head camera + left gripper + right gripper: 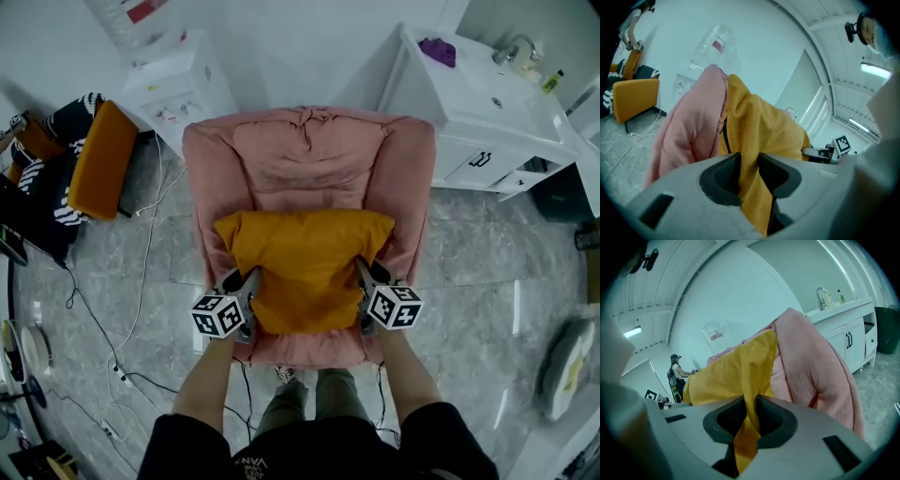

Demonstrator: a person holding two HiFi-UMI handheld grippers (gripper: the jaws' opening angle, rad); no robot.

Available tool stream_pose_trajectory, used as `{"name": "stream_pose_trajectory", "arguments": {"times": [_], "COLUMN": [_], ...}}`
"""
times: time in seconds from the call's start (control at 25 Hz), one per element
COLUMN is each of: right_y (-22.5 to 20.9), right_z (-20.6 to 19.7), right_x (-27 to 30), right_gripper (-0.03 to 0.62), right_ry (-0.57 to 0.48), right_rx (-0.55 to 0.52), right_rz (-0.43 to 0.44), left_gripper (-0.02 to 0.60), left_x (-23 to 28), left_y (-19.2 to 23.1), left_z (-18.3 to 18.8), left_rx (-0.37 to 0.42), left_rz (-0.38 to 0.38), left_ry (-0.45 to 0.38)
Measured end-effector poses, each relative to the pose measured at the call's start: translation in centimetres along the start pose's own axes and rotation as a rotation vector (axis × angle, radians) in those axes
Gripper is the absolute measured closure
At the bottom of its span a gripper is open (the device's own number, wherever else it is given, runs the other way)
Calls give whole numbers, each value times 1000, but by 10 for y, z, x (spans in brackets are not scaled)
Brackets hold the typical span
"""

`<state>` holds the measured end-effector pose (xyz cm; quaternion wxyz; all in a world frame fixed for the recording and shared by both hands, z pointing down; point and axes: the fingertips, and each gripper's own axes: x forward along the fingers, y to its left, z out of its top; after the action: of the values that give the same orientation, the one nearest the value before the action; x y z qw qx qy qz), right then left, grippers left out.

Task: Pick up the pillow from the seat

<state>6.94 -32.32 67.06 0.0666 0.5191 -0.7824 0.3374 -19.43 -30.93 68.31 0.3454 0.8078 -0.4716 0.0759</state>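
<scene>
Pillow (305, 267) pinched at both near corners: left tool (246, 281) and right tool (367, 277) each clamped on yellow fabric. Best lifted evenly, clear of pink armchair (309, 155), grips kept firm.

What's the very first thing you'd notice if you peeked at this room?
The big yellow pillow, right in the middle, over the pink armchair. The left gripper and the right gripper each pinch one side of it.
</scene>
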Motion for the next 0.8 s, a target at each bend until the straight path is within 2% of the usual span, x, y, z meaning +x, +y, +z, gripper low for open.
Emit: {"name": "stream_pose_trajectory", "arguments": {"times": [0.8], "right_y": [48], "right_z": [-24], "right_x": [-100], "right_gripper": [542], "right_ry": [-68], "right_rx": [-38], "right_rz": [-89], "left_gripper": [472], "left_x": [-79], "left_y": [-43], "left_z": [-26], "left_rx": [84], "left_rz": [-68], "left_ry": [6]}}
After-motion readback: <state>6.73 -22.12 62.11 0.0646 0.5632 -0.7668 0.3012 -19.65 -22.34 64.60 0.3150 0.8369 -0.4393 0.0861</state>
